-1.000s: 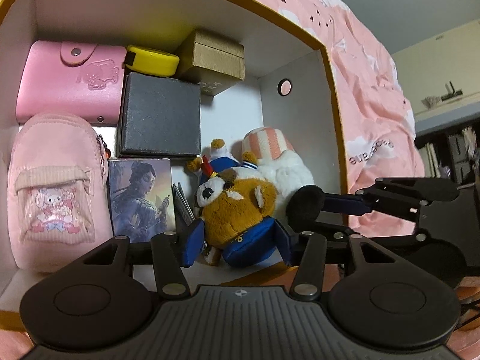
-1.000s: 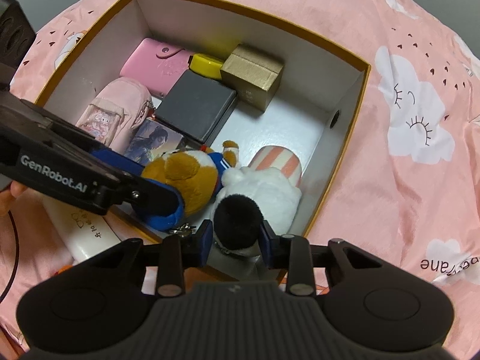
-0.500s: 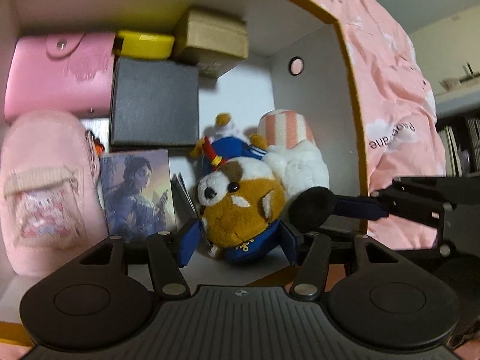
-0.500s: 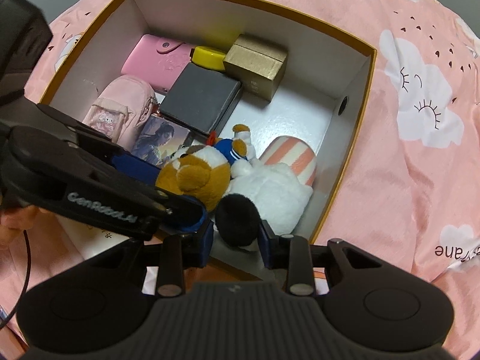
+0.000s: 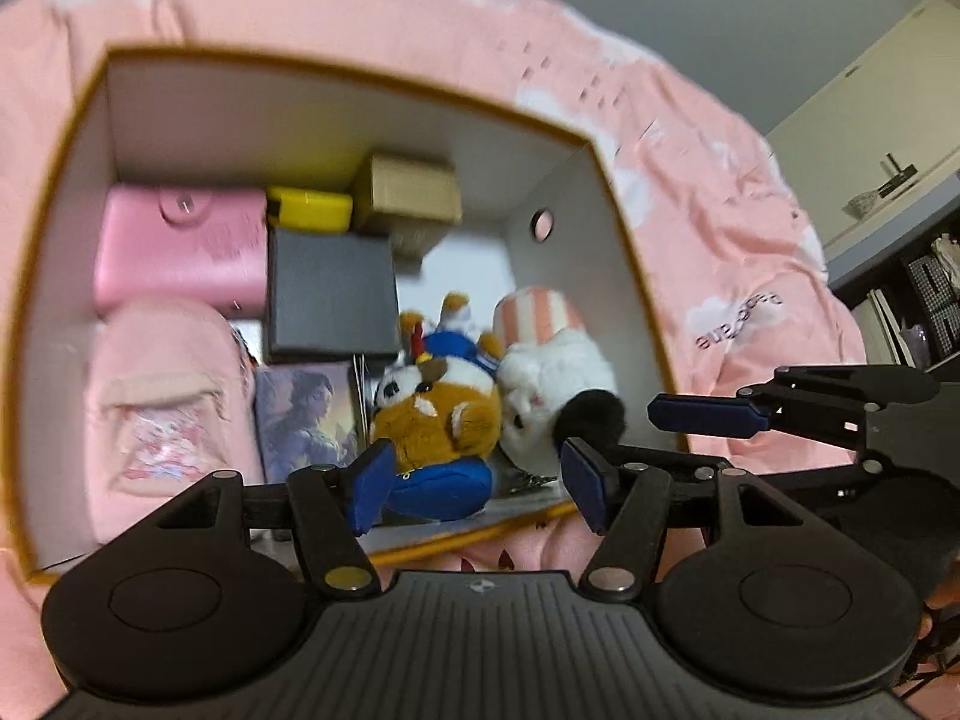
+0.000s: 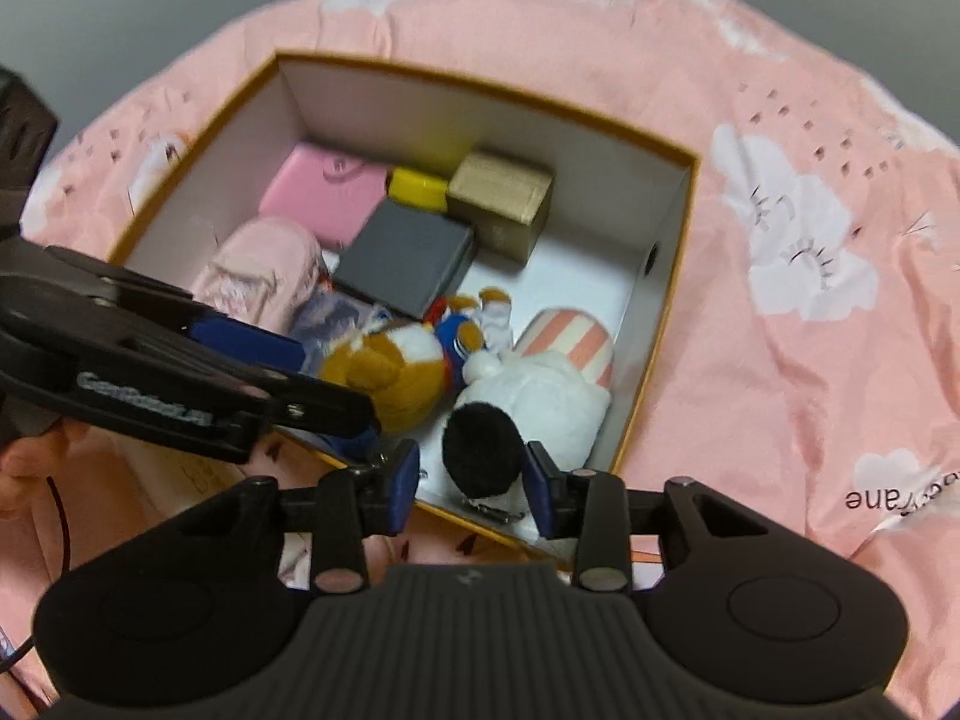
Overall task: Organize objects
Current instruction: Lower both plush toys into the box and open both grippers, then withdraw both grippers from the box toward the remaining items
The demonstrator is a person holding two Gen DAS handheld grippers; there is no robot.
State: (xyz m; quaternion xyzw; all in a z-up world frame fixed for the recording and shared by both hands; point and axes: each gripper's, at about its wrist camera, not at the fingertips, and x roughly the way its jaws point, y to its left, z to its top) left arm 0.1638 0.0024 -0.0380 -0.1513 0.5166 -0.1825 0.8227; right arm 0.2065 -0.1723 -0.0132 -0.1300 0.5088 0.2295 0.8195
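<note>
Orange-rimmed white cardboard box point(image 6: 672, 276) holds the brown-and-blue plush toy point(image 5: 438, 420) and white plush with black pom-pom point(image 6: 528, 402) – we've both released. Left gripper point(image 5: 474, 480) and right gripper point(image 6: 474, 480) jaws have just been opening, pads clear of the toys.

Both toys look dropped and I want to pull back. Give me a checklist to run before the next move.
1. Left hand-held gripper free of brown plush: jaws have just been opening, plush between them, pads clear: ok.
2. Right hand-held gripper free of white plush: jaws have just been opening, black pom between them, pads clear: ok.
3. Both plushes inside the box: ok.
4. White plush's metal chain clear of near rim: cannot tell.
</note>
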